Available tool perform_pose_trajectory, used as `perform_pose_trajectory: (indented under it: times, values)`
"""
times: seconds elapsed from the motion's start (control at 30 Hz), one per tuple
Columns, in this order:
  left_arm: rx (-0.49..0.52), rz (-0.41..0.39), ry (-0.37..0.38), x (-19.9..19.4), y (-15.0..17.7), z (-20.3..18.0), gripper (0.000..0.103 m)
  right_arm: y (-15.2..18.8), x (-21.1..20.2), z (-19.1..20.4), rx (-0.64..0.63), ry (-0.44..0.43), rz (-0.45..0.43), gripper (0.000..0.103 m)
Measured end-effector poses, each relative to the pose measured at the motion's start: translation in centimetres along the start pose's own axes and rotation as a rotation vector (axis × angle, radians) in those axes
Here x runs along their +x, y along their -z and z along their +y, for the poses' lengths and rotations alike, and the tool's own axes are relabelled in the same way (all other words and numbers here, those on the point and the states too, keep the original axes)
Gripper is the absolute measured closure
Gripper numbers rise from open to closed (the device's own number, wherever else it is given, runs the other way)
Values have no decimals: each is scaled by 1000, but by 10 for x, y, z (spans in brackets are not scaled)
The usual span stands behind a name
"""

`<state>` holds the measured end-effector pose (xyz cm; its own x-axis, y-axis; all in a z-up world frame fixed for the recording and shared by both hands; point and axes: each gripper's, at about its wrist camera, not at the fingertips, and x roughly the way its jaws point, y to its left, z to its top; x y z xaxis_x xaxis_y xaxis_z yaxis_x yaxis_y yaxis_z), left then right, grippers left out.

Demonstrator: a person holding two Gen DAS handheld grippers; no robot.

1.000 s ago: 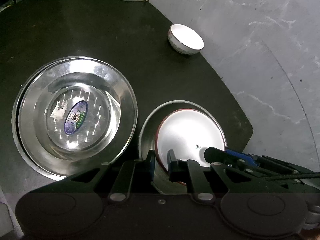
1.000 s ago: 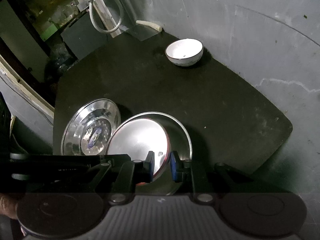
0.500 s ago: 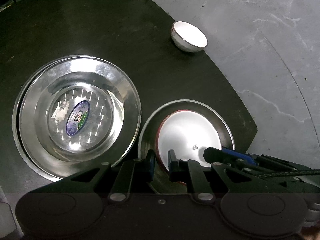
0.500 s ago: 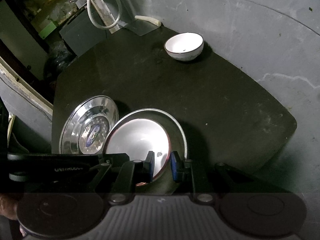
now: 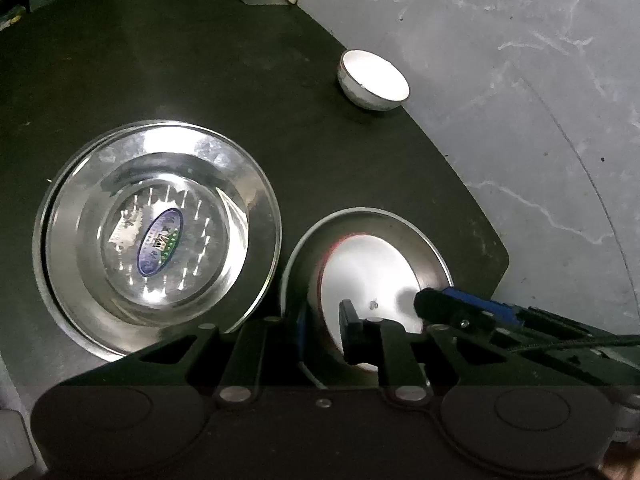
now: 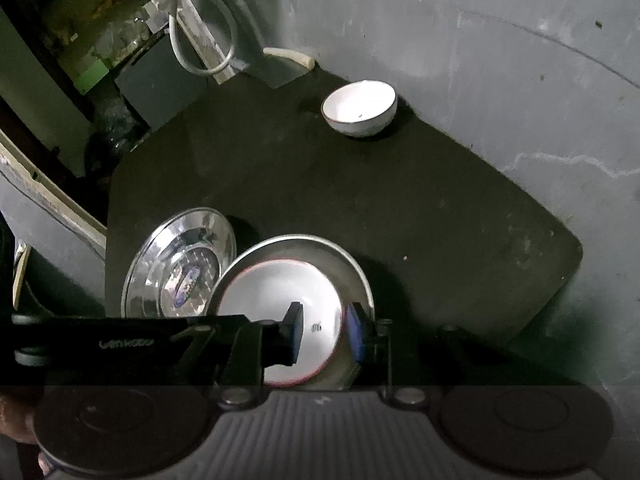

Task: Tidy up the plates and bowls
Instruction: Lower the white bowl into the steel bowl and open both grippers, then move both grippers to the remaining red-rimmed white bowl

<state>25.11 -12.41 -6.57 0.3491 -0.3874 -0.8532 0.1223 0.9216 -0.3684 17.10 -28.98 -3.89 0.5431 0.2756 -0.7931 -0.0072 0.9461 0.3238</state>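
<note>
White red-rimmed plate (image 6: 280, 300) sits inside a shallow steel plate (image 6: 344, 264), near front edge of the black mat (image 6: 400, 208). My right tongs (image 6: 324, 330) are parted, one finger over the plate's white face, blue-padded one outside its rim, w/ clear gaps both sides, gripping nothing. My left tongs (image 5: 324, 326) also parted, straddling the near rim of same plate (image 5: 368, 264) & steel plate (image 5: 424, 240); no grip that I can see. Just left: bigger steel plates (image 5: 156, 232), nested, oval sticker in the middle. Small white bowl (image 5: 374, 80) well apart, at the mat's far edge. Mat lies on grey marbled floor (image 5: 540, 100). Right view alone shows a white looped hose (image 6: 200, 36), a dark box (image 6: 160, 80) & clutter at back left, plus the bowl's (image 6: 360, 108) dark rim line. Left view alone shows my right tongs' blue pad (image 5: 472, 304) from the side.
</note>
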Motion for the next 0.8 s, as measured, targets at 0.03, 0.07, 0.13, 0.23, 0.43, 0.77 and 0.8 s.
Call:
perform_pose_trajectory:
  times: [0.03,0.07,0.13,0.23,0.43,0.77,0.8]
  values:
    - [1,-7,0,-3,0,0,82,0,-3,1,-3,2,-11,75]
    - [2,-14,0,-6,0,0,80,-1,-5,1,-6,4,-22,75]
    - [2,-32,1,-13,0,0,76,-2,-11,2,-10,5,-45,70]
    - [4,-67,-5,-23,-2,-1,62,-4,-15,0,-5,5,-61,65]
    - [-8,-121,-26,-36,-10,0,44,-8,-17,-4,-11,-1,-81,50]
    - [-49,-135,-138,-28,-23,2,13,-19,-5,-22,27,-8,-76,23]
    - [-52,-130,-146,-26,-24,4,12,-21,-3,-24,32,-10,-75,19]
